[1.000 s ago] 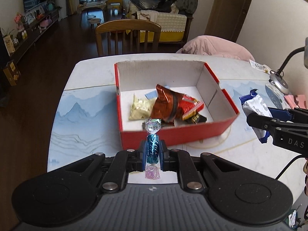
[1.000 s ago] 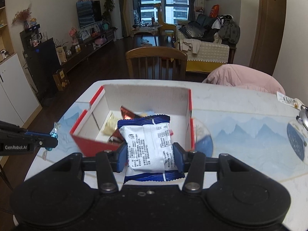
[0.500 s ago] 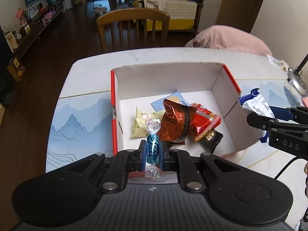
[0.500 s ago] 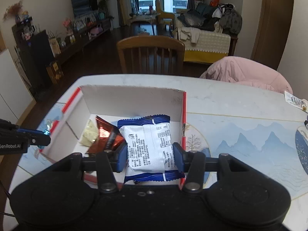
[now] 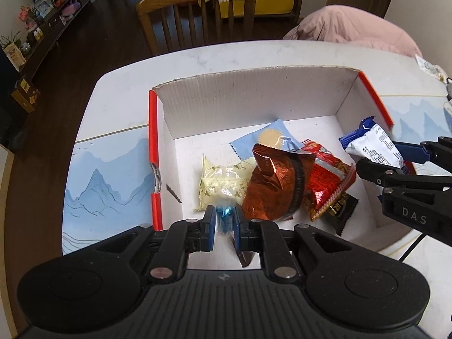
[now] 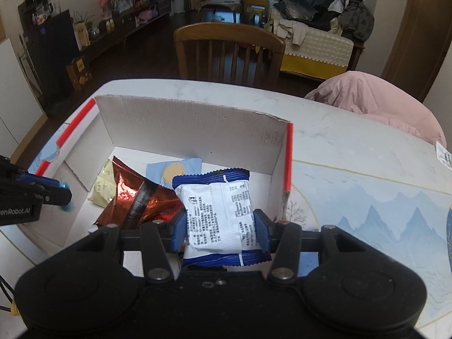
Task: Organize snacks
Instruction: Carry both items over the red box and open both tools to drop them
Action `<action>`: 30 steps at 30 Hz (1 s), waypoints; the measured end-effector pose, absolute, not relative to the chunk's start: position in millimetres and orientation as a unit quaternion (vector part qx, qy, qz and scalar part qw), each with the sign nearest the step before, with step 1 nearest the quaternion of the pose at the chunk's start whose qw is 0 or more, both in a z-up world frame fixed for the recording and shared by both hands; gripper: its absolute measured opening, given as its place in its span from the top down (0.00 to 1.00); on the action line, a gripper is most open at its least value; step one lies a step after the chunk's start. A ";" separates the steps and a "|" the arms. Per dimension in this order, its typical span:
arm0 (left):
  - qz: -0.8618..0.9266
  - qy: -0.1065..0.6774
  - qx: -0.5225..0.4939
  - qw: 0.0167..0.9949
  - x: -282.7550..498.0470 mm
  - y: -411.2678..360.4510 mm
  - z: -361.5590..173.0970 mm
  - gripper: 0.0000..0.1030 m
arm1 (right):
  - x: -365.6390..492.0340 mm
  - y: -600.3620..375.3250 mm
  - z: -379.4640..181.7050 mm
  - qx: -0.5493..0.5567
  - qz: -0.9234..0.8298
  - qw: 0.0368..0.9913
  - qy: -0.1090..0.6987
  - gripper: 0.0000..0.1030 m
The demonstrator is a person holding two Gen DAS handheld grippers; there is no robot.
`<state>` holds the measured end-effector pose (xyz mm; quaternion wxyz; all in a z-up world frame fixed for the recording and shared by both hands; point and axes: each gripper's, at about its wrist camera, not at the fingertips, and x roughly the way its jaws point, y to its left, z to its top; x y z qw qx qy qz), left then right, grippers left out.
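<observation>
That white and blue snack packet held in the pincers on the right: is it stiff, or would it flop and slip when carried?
The white and blue packet looks like a puffy sealed pouch, so probably light and soft. Its crimped ends stick out past the right gripper without drooping, suggesting some stiffness. The glossy film may be slippery, though the pads press both its sides.

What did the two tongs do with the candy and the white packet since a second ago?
Both tongs moved forward and down over the red box. The left tongs now hold the blue candy over the box's near part; the right tongs hold the white and blue packet above the snacks inside. Neither let go. The box and the snacks in it, like the copper-brown bag, stayed put.
</observation>
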<state>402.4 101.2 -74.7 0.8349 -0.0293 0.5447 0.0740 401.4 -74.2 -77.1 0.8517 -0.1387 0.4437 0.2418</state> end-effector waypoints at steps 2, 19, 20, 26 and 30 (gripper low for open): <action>0.073 0.550 -0.025 0.832 407.4 99.9 -79.8 0.88 | 407.8 -70.2 -83.3 -0.146 0.242 0.849 0.447 0.53; 0.076 0.576 -0.033 0.813 415.9 107.0 -107.1 0.88 | 431.5 -55.2 -110.1 -0.165 0.247 0.831 0.471 0.53; 0.076 0.575 -0.034 0.814 415.6 107.2 -106.1 0.88 | 431.9 -56.3 -109.5 -0.161 0.247 0.831 0.472 0.53; 0.077 0.563 -0.041 0.821 411.1 109.7 -99.0 0.88 | 427.1 -61.3 -99.7 -0.148 0.252 0.835 0.466 0.51; 0.077 0.555 -0.044 0.827 404.8 109.5 -91.5 0.88 | 419.4 -65.8 -87.5 -0.136 0.259 0.839 0.459 0.48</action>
